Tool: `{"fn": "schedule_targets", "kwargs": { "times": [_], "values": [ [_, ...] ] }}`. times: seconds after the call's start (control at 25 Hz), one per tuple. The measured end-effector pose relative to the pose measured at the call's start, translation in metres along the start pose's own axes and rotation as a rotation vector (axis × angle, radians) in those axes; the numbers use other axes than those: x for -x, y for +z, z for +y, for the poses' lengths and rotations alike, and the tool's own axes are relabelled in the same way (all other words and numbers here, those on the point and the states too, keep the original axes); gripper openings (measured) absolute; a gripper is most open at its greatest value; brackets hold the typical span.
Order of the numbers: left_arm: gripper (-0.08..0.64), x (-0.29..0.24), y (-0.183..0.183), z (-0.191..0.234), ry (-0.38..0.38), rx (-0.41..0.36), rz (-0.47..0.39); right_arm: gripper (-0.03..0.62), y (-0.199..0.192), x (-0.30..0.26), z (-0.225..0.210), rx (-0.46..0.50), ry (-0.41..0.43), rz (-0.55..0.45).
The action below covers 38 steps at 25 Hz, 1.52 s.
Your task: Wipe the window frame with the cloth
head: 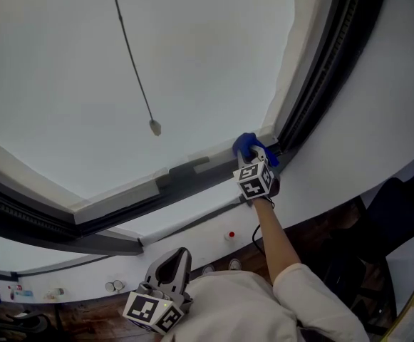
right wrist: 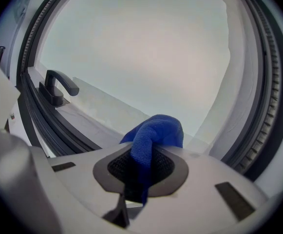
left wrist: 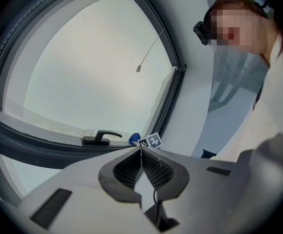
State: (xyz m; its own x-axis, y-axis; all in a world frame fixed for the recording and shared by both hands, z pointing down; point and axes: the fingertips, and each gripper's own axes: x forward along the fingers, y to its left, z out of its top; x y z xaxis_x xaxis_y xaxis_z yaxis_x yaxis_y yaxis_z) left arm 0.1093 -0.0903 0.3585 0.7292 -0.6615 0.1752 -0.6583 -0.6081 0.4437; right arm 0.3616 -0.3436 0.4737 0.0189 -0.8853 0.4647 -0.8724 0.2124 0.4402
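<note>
Nearest, the left hand-held gripper (head: 172,262) sits by the person's torso, its 2 jaws pressed together on nothing. The hand holding it is hidden. The right arm (head: 276,235) reaches forward, nearly straight. The right hand-held gripper (right wrist: 148,147) is clamped on a bunched blue cloth (right wrist: 157,129) at the lower right corner of the window frame (head: 323,70); whether the cloth touches it is unclear. Farther left sits a window handle (right wrist: 58,87).

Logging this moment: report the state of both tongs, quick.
Left tongs: shut, nothing between them.
Right tongs: shut on the blue cloth.
</note>
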Motion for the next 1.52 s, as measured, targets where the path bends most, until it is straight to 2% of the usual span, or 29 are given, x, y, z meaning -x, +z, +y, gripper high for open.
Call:
{"fn": "schedule_targets", "kwargs": {
  "times": [0.24,0.56,1.2,1.52],
  "values": [
    [0.011,0.006,-0.010,0.005,-0.062,0.014,0.017,0.053,0.002,-0.001,0.007,-0.056,-0.024,-0.007],
    [0.011,0.013,-0.018,0.010,-0.071,0.065,0.022,0.054,0.007,0.003,0.014,-0.102,-0.032,-0.015],
    [0.011,0.026,-0.023,0.011,-0.082,0.078,0.015,0.051,0.031,0.015,0.071,-0.094,0.044,-0.072],
    [0.011,0.040,-0.020,0.012,-0.071,0.075,-0.007,0.051,0.043,0.023,0.103,-0.127,0.093,-0.119]
  ]
}}
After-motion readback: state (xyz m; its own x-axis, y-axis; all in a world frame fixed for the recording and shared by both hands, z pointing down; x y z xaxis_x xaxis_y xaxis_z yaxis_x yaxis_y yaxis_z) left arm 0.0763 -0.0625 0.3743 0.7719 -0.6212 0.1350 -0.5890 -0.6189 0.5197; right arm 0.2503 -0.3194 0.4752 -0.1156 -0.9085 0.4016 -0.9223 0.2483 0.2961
